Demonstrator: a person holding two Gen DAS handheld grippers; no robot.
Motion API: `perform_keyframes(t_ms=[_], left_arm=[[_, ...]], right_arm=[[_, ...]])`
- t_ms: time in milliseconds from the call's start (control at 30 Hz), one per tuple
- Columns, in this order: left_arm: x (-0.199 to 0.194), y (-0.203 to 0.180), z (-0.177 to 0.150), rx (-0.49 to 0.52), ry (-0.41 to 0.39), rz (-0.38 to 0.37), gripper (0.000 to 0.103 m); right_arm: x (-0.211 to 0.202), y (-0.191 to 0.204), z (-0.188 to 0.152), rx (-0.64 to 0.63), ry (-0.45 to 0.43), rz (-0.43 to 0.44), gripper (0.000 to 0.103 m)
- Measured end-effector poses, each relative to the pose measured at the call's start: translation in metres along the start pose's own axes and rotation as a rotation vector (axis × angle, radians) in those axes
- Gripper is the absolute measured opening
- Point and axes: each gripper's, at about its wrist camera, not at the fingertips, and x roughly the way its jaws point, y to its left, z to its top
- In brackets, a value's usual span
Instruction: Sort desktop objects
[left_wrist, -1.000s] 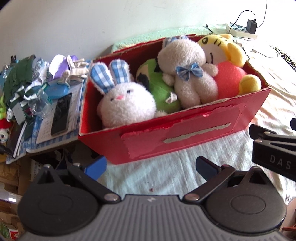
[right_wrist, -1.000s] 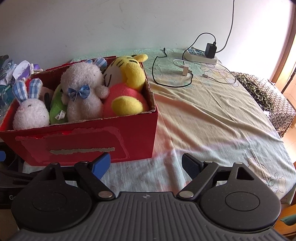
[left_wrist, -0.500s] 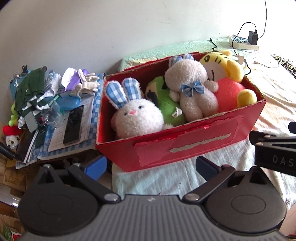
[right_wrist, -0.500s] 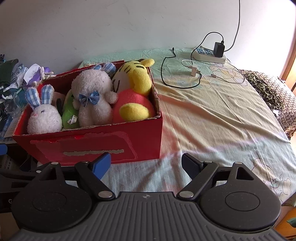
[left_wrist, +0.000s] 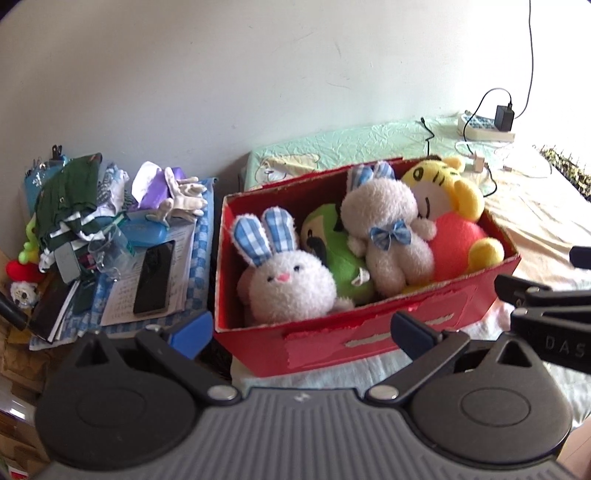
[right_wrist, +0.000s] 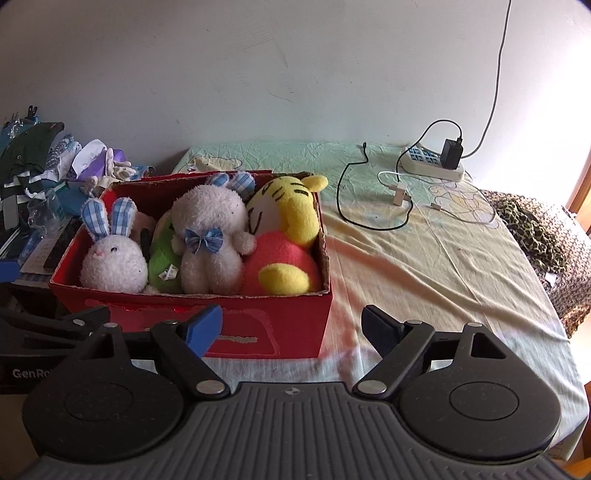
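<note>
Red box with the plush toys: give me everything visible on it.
The red box is open-topped cardboard with frayed, worn rims. Its front wall has a torn patch where a label was peeled, leaving a pale strip. It sits upright on the pale cloth at the table's left end, packed with a white bunny, a green toy, a bow-tie plush and a yellow tiger. Neither tongs touch it.

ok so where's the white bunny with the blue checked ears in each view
Left wrist: the white bunny sits just left of centre, at the left end of the red box, with the green plush to its right.
Right wrist: the same bunny shows left of centre, again at the box's left end.
Shared landmark: the white power strip with a black charger at the wall.
</note>
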Motion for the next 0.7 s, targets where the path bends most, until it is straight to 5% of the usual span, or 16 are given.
perform_keyframes(t_ms=[700], left_arm=[[0.046,0.014,0.046,-0.063,0.068,0.042,0.103]], right_arm=[[0.015,-0.005,0.041,0.146,-0.058,0.013,0.083]])
